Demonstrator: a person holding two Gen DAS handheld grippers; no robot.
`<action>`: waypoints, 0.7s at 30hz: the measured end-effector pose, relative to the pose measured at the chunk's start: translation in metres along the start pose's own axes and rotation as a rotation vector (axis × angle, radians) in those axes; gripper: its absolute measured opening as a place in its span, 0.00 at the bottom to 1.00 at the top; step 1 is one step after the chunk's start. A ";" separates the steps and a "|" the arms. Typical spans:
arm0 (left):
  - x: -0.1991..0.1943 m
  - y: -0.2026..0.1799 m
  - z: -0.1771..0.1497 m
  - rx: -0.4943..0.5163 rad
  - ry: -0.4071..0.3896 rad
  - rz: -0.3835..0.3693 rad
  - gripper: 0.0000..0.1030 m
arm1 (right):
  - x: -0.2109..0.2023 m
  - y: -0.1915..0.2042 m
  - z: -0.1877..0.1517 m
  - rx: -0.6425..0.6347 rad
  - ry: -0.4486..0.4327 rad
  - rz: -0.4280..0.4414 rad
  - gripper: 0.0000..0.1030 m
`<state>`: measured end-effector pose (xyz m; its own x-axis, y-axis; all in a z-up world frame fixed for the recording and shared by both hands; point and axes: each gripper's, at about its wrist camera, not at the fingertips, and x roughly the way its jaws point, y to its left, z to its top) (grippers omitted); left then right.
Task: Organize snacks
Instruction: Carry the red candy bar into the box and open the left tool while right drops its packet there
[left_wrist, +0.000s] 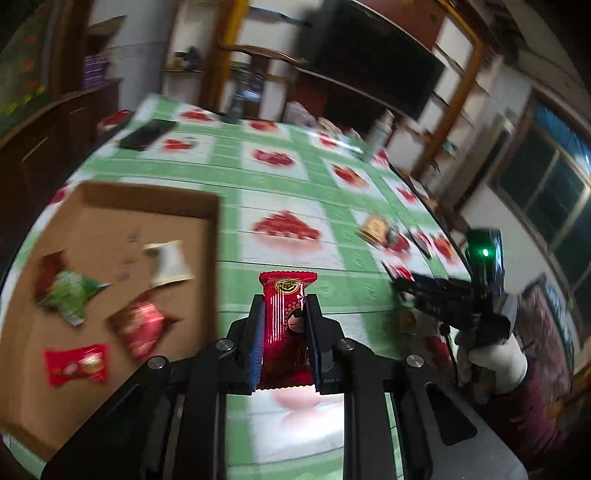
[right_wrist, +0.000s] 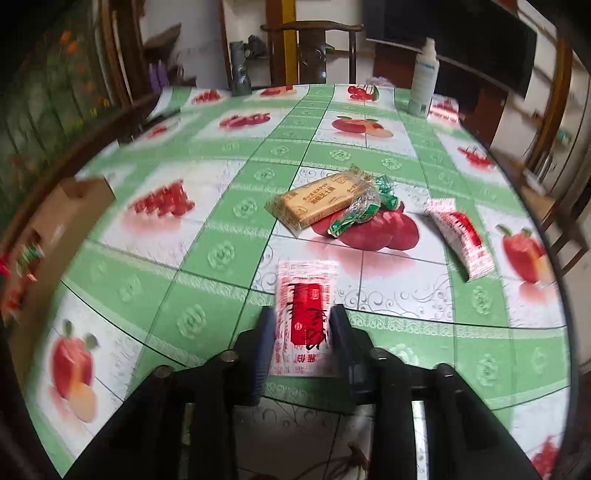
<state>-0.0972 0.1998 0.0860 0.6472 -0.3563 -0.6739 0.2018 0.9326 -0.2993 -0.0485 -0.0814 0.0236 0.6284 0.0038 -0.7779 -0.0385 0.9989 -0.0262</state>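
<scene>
The counter (right_wrist: 229, 155), under a green fruit-print cloth, carries everything, and a shallow cardboard box (left_wrist: 147, 218) lies on it ahead and to the left of the left hand-held gripper (left_wrist: 284, 325), evidently the collecting place: four or so wrapped snacks already lie loose on its floor, among them a green packet (left_wrist: 70, 295), a dark red one (left_wrist: 142, 328) and a bright red one (left_wrist: 77, 365). The left hand-held gripper is closed on a red bar (left_wrist: 286, 321), pinched across its narrow width with the long axis pointing forward, so it can probably be carried over the box wall and dropped; it hangs above bare cloth just right of that wall. The right hand-held gripper (right_wrist: 303, 339) likewise clamps a white-and-red sachet (right_wrist: 306, 317) lengthwise between its fingers, lifted off the cloth as far as the blur allows. Ahead of it, unsorted snacks sit near one another: a tan biscuit pack (right_wrist: 314, 203) with a green wrapper (right_wrist: 362, 214) touching its right end, and another sachet (right_wrist: 461, 236) further right. A white bottle (right_wrist: 424, 74) stands far ahead at the counter's back edge, clear of the work.
</scene>
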 end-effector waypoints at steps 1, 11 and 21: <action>-0.006 0.009 -0.002 -0.018 -0.011 0.006 0.17 | 0.000 0.001 0.000 0.000 0.004 0.003 0.23; -0.021 0.069 -0.019 -0.146 -0.042 0.034 0.17 | -0.039 -0.006 0.004 0.147 -0.059 0.098 0.21; -0.025 0.116 -0.032 -0.246 -0.027 0.126 0.17 | -0.063 0.117 0.029 -0.006 -0.017 0.376 0.22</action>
<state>-0.1131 0.3152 0.0461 0.6761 -0.2335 -0.6988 -0.0643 0.9261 -0.3717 -0.0705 0.0363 0.0876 0.5824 0.3709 -0.7234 -0.2733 0.9274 0.2555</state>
